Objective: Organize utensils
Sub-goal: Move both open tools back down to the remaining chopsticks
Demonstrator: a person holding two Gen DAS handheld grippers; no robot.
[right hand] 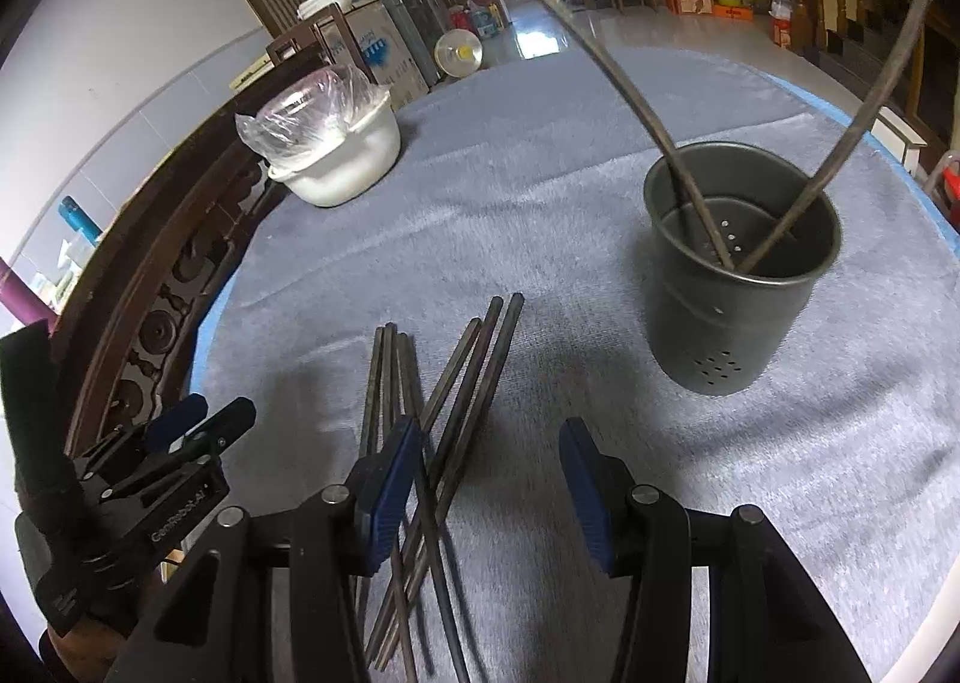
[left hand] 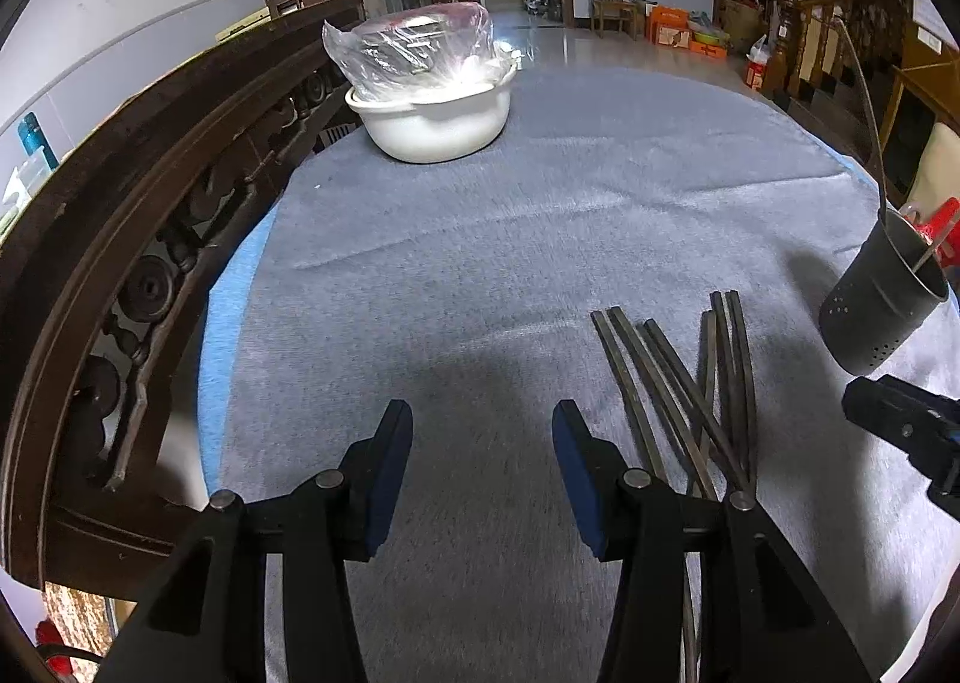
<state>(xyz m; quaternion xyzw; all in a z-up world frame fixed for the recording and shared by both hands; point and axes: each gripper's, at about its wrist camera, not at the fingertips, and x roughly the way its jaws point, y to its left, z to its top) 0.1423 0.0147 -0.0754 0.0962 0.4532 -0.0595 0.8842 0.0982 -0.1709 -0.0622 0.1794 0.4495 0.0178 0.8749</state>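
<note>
Several dark chopsticks (left hand: 690,383) lie in a loose pile on the grey cloth, also in the right wrist view (right hand: 444,401). A dark perforated metal holder (right hand: 738,275) stands upright to their right with two chopsticks (right hand: 840,155) leaning in it; it shows at the right edge of the left wrist view (left hand: 882,299). My left gripper (left hand: 483,425) is open and empty, just left of the pile. My right gripper (right hand: 489,443) is open and empty, its left finger (right hand: 390,479) over the pile. The left gripper also shows in the right wrist view (right hand: 180,431).
A white bowl (left hand: 432,119) with a plastic-wrapped dish in it stands at the far left of the table (left hand: 600,191). A dark carved wooden chair back (left hand: 120,263) runs along the table's left edge. The table's right edge lies beyond the holder.
</note>
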